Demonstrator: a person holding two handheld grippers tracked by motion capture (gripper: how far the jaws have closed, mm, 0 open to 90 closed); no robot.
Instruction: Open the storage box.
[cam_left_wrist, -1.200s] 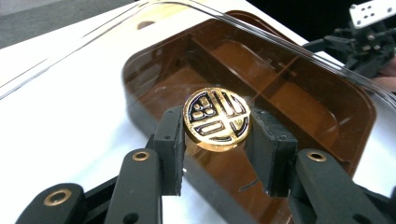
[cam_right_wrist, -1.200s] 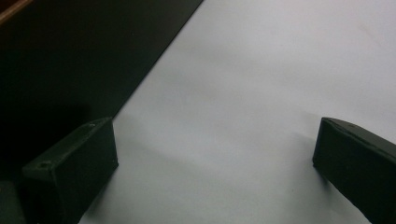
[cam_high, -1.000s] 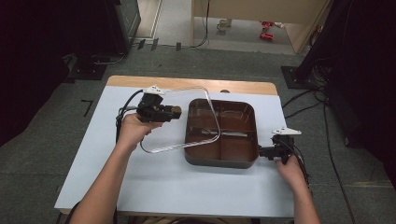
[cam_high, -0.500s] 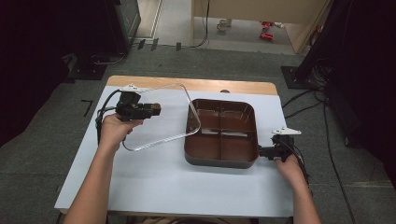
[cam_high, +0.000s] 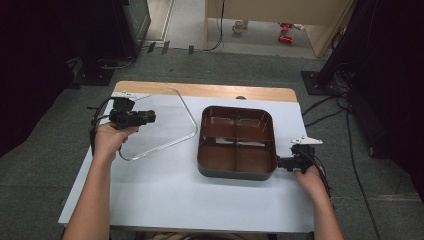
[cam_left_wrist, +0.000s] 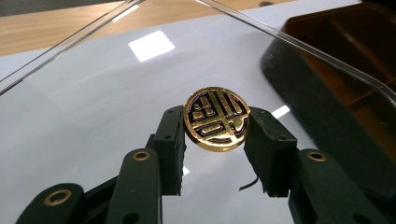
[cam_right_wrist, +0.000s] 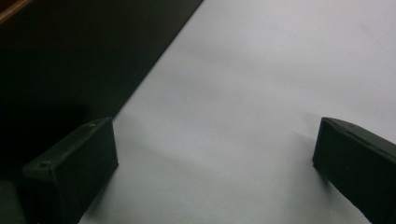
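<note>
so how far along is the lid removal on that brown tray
Done: the clear lid is off the brown tray and sits left of it over the white table, the tray's four compartments bare. In hand: the left gripper pinches the lid's gold round knob. The right gripper, jaws apart, rests by the tray's right edge. Left: probably lay the lid flat and let go.

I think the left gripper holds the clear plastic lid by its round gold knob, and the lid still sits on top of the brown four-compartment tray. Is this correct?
Not quite. The left gripper does hold the clear plastic lid by its round gold knob, but the lid is off the brown four-compartment tray, over the white table to the tray's left. The high view shows this.
</note>
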